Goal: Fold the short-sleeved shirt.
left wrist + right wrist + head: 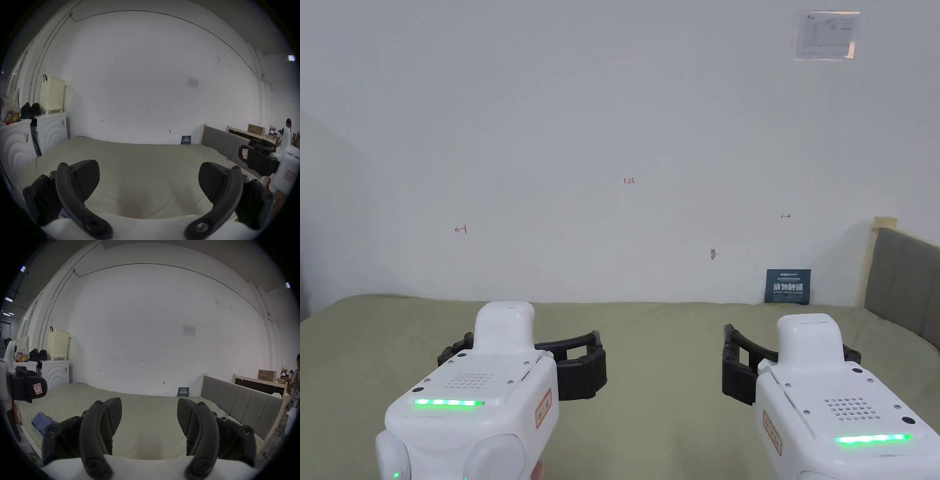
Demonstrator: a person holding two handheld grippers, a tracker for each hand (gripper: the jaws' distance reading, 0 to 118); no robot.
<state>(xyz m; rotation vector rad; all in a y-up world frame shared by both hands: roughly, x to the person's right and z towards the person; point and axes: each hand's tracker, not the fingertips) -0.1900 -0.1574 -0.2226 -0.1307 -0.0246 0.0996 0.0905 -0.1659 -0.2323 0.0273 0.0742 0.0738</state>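
Both grippers are held side by side above the olive-green bed (650,337), pointing toward the white wall (612,125).

Left gripper (148,181): jaws spread wide, nothing between them, only bare bedsheet below and ahead.

Right gripper (149,417): jaws likewise parted, holding nothing, with bedsheet under the gap.

In the right gripper view, a crumpled blue garment (41,421), apparently the shirt, lies on the bed to the left of and just behind the right gripper's left jaw, near the bed's edge and below the left gripper. Neither gripper touches it.

A grey padded headboard (240,404) runs along the right of the right gripper. A small dark blue card (183,391) leans against the wall ahead of it. A cream laundry basket (57,344) stands on a white cabinet (55,373) far to the left.
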